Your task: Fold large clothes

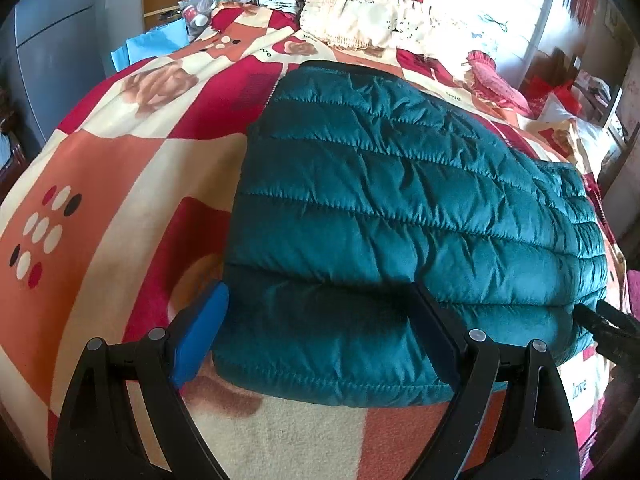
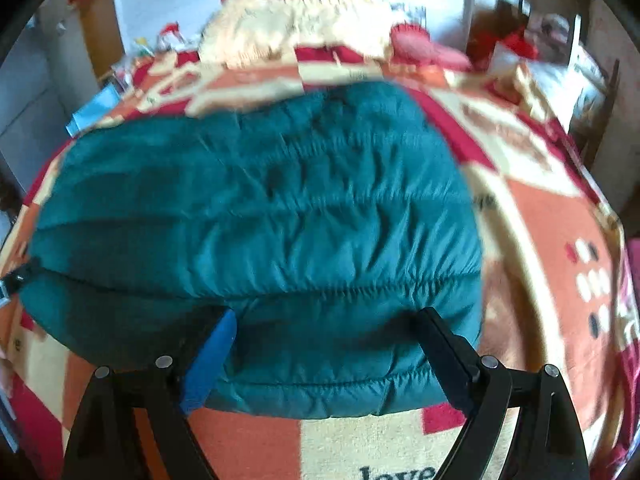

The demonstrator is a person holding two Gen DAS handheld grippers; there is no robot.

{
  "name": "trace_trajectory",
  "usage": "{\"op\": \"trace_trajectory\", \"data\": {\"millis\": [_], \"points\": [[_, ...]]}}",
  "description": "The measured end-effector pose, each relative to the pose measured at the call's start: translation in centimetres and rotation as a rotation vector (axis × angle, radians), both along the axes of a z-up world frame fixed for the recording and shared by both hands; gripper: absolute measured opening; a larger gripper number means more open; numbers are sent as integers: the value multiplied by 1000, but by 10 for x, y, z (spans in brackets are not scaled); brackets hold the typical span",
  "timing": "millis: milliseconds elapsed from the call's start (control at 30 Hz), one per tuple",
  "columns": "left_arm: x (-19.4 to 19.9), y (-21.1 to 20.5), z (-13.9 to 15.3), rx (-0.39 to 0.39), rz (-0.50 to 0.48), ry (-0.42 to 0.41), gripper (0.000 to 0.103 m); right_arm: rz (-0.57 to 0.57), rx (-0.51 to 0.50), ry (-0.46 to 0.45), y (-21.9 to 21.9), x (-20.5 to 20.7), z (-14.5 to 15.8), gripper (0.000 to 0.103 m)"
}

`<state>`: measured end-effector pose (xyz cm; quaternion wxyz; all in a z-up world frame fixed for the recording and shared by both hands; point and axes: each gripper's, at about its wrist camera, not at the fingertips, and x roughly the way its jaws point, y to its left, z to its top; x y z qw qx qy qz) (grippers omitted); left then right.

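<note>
Jacket [image 1: 400, 208], teal and quilted, lies mid-frame on the bed [image 1: 100, 208], apparently already folded compact. Left hand-held gripper [image 1: 320, 336] and right hand-held gripper [image 2: 328, 348] gape wide over its near edge, holding nothing; perhaps one fold remains.

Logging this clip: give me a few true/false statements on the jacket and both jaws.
1. The teal quilted jacket lies on a patterned blanket. True.
2. The left gripper is shut on the jacket. False: its jaws stand wide open over the near hem.
3. The right gripper is open. True.
4. The jacket is red. False: teal.
5. A cream frilled pillow lies beyond the jacket. True.
</note>
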<state>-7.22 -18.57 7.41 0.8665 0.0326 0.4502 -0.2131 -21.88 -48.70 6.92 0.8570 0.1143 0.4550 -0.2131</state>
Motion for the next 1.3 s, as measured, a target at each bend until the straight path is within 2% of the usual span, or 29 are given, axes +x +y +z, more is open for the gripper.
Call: {"op": "trace_trajectory", "data": {"millis": [233,367,467,600,667,800,867,933,1067,1200,1300], "points": [[1,6,4,-27,0,26,90,14,55,-47,-5,-14,12,89],[10,21,10,-120,6,68,90,-31,82,-99,-27,-33,24,91],[23,32,5,-196,30,144,90,-98,114,-117,-54,-45,26,92],[34,37,-3,-291,21,208,90,-194,201,-159,-92,-54,18,100],[41,39,-8,-335,15,234,90,-220,279,-176,-111,-56,8,101],[53,37,-25,-392,-21,332,90,-172,406,-213,-125,-46,-11,102],[53,33,-27,-399,-38,322,92,-123,453,-226,-127,-36,-19,103],[52,28,-27,-398,-61,313,100,-91,484,-245,-129,-30,-24,103],[50,15,-28,-352,-79,266,102,-54,573,-292,-133,-19,-36,103],[53,5,-30,-320,-73,247,103,3,560,-299,-124,-6,-37,103],[56,0,-31,-306,-55,249,103,42,525,-262,-112,8,-35,103]]}}
